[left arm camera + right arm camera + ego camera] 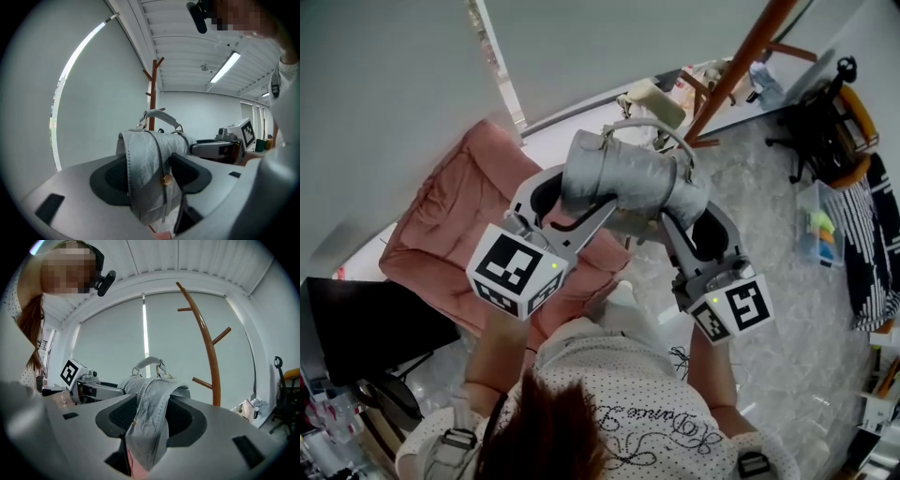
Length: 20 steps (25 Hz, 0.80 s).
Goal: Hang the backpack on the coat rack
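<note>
A grey leather backpack is held up in the air between my two grippers, lying sideways with its top handle toward the brown wooden coat rack. My left gripper is shut on the bag's left end. My right gripper is shut on its right end. In the left gripper view the backpack fills the gap between the dark pads, and the coat rack stands straight behind it. In the right gripper view the backpack is pinched the same way, with the coat rack to its right, apart from the bag.
A pink armchair sits below and left of the bag. A black office chair and a plastic bin stand at the right. A pale window blind covers the wall behind. The coat rack's side pegs stick out.
</note>
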Available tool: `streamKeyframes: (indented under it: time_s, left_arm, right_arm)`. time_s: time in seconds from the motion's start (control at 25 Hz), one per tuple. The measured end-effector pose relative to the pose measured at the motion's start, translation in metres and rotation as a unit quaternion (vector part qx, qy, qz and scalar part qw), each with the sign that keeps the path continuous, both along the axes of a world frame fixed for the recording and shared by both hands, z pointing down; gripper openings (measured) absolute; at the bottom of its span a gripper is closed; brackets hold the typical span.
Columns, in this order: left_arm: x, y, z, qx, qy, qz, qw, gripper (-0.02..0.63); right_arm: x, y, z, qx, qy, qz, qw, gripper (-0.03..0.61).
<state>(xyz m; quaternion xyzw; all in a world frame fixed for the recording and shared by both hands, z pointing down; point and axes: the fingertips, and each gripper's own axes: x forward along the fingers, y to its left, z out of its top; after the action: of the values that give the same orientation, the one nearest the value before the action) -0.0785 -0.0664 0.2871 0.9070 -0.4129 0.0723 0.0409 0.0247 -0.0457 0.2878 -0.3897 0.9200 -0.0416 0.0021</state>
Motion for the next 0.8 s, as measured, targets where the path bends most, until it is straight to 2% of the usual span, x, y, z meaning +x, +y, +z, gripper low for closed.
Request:
streamKeyframes:
  time_s: [0.48, 0.8]
  left_arm:
    - [0.052, -0.058, 0.003, -0.009, -0.005, -0.065, 0.9978, 0.267]
    - [0.057, -0.084, 0.006, -0.013, -0.007, -0.069, 0.9975, 0.268]
  right_arm:
    - [0.054, -0.070, 0.003, -0.003, 0.001, -0.073, 0.997, 0.192]
    - [0.059, -0.097, 0.006, -0.006, -0.004, -0.077, 0.997, 0.192]
